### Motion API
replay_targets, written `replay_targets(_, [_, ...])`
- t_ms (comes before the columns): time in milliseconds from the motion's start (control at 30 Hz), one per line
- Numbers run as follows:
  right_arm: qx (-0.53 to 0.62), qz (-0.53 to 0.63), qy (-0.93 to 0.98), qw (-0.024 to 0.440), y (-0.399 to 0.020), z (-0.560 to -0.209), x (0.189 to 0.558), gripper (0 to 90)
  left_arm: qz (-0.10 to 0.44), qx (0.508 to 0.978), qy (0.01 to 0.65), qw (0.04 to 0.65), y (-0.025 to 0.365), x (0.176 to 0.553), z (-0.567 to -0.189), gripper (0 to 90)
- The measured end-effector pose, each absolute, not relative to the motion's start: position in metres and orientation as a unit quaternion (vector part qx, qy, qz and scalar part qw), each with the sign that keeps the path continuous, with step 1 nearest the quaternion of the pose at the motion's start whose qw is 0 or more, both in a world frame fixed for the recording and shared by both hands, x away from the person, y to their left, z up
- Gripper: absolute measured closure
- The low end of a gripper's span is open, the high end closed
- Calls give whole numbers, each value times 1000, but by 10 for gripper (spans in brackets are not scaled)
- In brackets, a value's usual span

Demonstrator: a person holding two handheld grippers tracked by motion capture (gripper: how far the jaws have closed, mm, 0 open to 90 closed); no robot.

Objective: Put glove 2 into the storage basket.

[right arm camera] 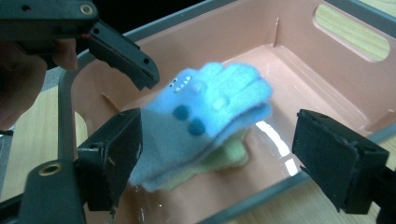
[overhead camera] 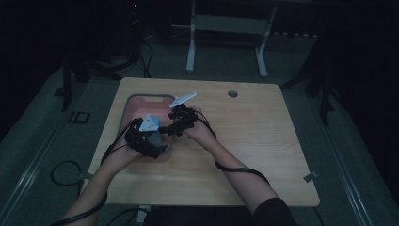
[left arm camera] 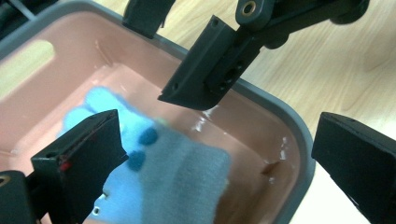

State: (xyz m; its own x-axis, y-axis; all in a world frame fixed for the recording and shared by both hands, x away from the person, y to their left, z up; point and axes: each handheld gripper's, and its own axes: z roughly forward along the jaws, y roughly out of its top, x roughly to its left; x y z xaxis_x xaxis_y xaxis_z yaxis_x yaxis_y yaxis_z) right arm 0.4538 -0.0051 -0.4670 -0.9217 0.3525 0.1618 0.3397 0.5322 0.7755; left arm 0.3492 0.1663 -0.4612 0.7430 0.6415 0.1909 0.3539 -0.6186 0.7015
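Note:
A pink bin with a grey rim (overhead camera: 141,97) stands on the left part of the wooden table. Inside it is a light blue glove (right arm camera: 210,107) with dark blue dots and a grey cuff (left arm camera: 187,172), blurred, over a pale yellow-green piece (right arm camera: 229,156). My left gripper (left arm camera: 219,126) hovers over the bin's near corner, jaws wide apart, touching nothing. My right gripper (right arm camera: 217,121) faces it from the other side, also open, with the glove seen between its jaws but clear of the pads. Both grippers (overhead camera: 162,134) sit close together over the bin.
The bin's grey rim (left arm camera: 299,135) runs under both grippers. To the right lies bare wooden table (overhead camera: 263,141) with a round hole (overhead camera: 233,93) near its far edge. A white frame (overhead camera: 190,47) stands on the floor beyond the table. Cables trail along both forearms.

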Motion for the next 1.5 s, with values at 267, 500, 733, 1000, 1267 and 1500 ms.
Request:
replay_targets(267, [198, 441, 875, 21, -24, -468, 455, 161, 199, 873, 281, 347, 157, 343, -460, 18])
replay_targets(500, [209, 439, 874, 22, -38, -476, 454, 161, 190, 874, 270, 357, 140, 338, -463, 18])
replay_targets(733, [220, 438, 871, 19, -53, -486, 451, 158, 187, 872, 263, 368, 128, 333, -466, 18])
replay_targets(1000, [225, 435, 872, 21, -71, -491, 450, 158, 187, 879, 238, 368, 108, 324, -469, 18])
replay_targets(1267, [231, 430, 873, 21, -87, -501, 445, 158, 176, 883, 217, 376, 90, 317, -470, 18])
replay_targets(1500, [240, 430, 870, 28, -104, -503, 443, 158, 168, 885, 209, 381, 79, 312, -476, 18])
